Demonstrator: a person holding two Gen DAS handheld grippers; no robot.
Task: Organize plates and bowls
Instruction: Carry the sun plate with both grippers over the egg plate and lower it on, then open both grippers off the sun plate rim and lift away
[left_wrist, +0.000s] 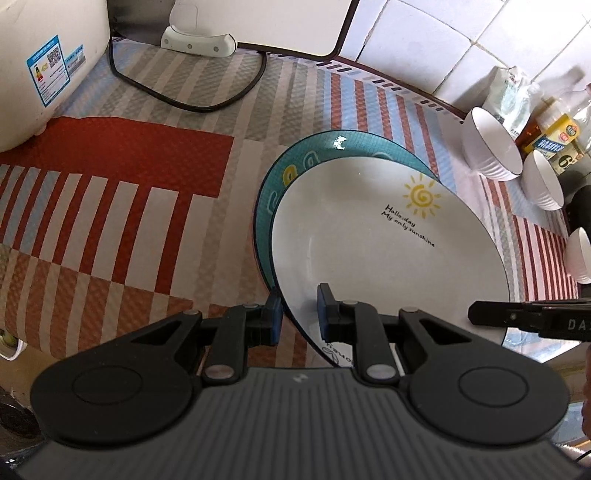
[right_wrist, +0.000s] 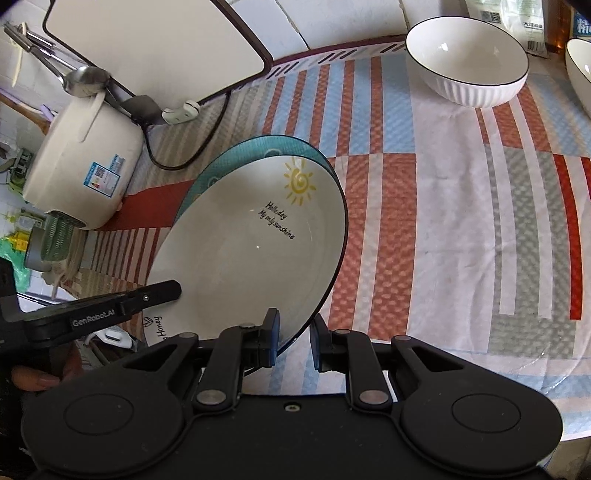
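A white plate (left_wrist: 373, 254) (right_wrist: 255, 258) with a yellow sun and black lettering is held by both grippers over the striped cloth. My left gripper (left_wrist: 300, 314) is shut on its near-left rim. My right gripper (right_wrist: 294, 340) is shut on its near-right rim. Each gripper also shows from the side in the other view: the right gripper (left_wrist: 528, 320), the left gripper (right_wrist: 110, 302). A teal plate (left_wrist: 295, 162) (right_wrist: 258, 146) lies just under and behind the white one; I cannot tell whether they touch. White ribbed bowls (left_wrist: 491, 147) (right_wrist: 465, 70) stand at the back right.
A cream rice cooker (left_wrist: 37, 74) (right_wrist: 85, 162) stands at the left, with its black cord (left_wrist: 184, 99) looping over the cloth. A white board (right_wrist: 155, 48) leans on the tiled wall. Bottles and bags (left_wrist: 554, 122) crowd the far right. Ladles (right_wrist: 74, 77) hang at the left.
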